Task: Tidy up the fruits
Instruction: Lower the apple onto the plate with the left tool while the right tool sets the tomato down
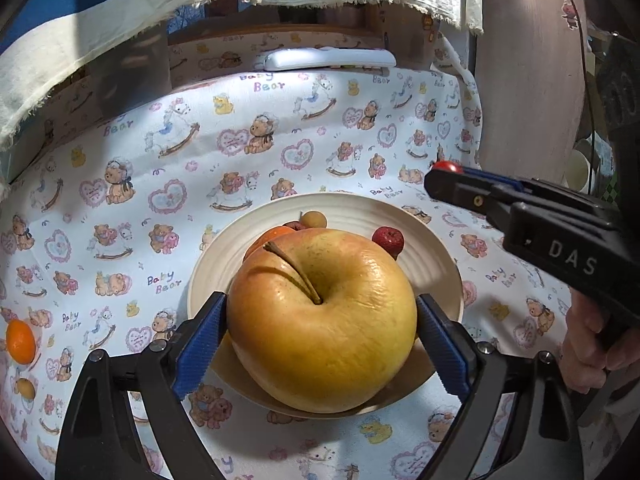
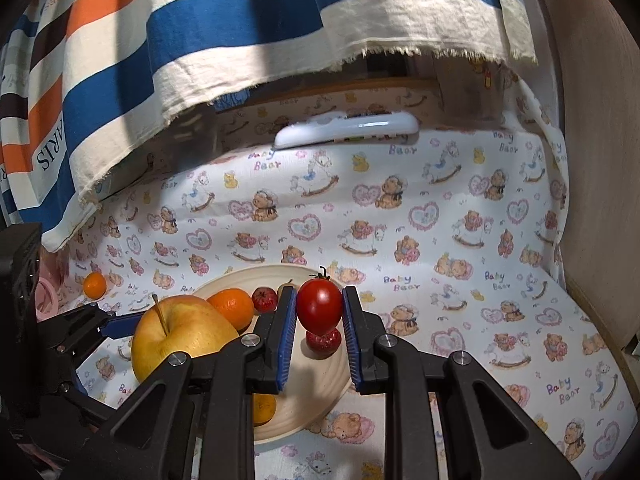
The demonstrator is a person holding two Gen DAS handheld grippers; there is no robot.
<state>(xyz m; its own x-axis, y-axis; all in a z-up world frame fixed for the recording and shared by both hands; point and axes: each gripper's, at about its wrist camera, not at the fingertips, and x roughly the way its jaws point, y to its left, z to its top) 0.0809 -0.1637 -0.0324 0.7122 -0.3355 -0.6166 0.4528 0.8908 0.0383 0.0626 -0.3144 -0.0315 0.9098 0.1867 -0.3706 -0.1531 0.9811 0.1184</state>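
Note:
My left gripper (image 1: 322,316) is shut on a large yellow apple (image 1: 322,320), held over the near side of a cream plate (image 1: 428,264). The apple also shows in the right wrist view (image 2: 180,340). My right gripper (image 2: 319,312) is shut on a small red tomato (image 2: 319,304), held above the plate (image 2: 316,384). In the left wrist view the right gripper (image 1: 444,172) hovers right of the plate with the tomato (image 1: 446,167) at its tip. On the plate lie an orange (image 2: 232,306), a small red fruit (image 2: 264,299), another red fruit (image 2: 323,342) and a small yellow fruit (image 1: 313,219).
A loose orange (image 1: 20,342) and a small yellow fruit (image 1: 26,388) lie on the bear-print cloth (image 1: 240,152) at the far left. A white remote (image 2: 348,128) lies at the back. A striped cloth (image 2: 160,40) hangs above. A wooden panel (image 2: 600,160) stands at the right.

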